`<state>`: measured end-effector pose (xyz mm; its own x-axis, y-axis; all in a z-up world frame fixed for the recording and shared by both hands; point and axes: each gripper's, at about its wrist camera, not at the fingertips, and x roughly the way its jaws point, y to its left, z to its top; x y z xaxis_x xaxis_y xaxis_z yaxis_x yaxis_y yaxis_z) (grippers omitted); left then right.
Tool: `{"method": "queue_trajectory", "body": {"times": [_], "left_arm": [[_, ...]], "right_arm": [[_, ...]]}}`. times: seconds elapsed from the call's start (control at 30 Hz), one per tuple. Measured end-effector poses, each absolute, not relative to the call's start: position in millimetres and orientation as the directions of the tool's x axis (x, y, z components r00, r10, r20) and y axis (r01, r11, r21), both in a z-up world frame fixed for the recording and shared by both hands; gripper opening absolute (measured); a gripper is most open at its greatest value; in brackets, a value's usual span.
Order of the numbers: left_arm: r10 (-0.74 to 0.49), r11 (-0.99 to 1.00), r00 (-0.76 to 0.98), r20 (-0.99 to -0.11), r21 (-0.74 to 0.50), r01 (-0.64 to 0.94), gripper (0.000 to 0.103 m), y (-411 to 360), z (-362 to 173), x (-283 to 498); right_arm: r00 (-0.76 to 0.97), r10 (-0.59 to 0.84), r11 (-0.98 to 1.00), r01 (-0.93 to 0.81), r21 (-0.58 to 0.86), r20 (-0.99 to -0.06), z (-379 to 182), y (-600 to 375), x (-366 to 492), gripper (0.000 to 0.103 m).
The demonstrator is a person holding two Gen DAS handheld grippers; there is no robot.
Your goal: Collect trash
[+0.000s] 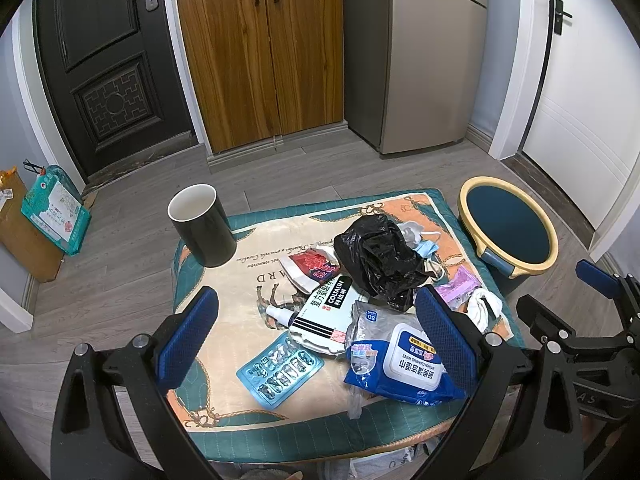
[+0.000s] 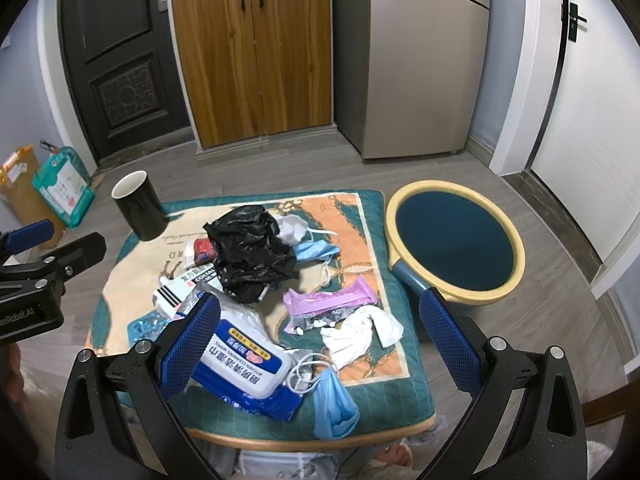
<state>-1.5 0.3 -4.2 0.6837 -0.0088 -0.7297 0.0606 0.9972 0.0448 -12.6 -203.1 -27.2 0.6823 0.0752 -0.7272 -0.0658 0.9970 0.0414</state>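
Observation:
Trash lies on a small table with a patterned cloth (image 1: pixel 224 344): a crumpled black plastic bag (image 1: pixel 380 260), a blue wipes pack (image 1: pixel 404 364), a blister pack (image 1: pixel 280 372), a medicine box (image 1: pixel 324 312), a purple wrapper (image 2: pixel 330 300), a white tissue (image 2: pixel 360 332) and blue face masks (image 2: pixel 334 400). A blue bin with a yellow rim (image 2: pixel 454 240) stands right of the table. My left gripper (image 1: pixel 316 344) is open above the table's near side. My right gripper (image 2: pixel 320 344) is open over the near edge, empty.
A black mug (image 1: pixel 202 224) stands at the table's far left corner. Boxes and a teal package (image 1: pixel 56 210) sit on the floor at the left wall. A wooden cabinet (image 1: pixel 260 52), a fridge (image 1: pixel 424 56) and doors lie beyond.

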Motion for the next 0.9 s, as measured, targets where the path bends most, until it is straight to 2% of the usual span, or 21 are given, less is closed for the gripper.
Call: {"method": "queue_trajectory", "body": {"times": [0.57,0.9], "left_arm": [[-0.017,0.998,0.681,-0.733,0.035,0.062,0.097,-0.9,-6.5,-3.6],[0.016,0.995,0.685,-0.728,0.081,0.064,0.097,-8.6,-6.9,-1.3]], "right_arm": [[0.694,0.068,0.997,-0.068,0.028,-0.717,-28.7,-201.8,-12.4,0.099],[0.687,0.063,0.998,-0.057,0.033,-0.724,-26.7,-207.7,-9.6,0.099]]}}
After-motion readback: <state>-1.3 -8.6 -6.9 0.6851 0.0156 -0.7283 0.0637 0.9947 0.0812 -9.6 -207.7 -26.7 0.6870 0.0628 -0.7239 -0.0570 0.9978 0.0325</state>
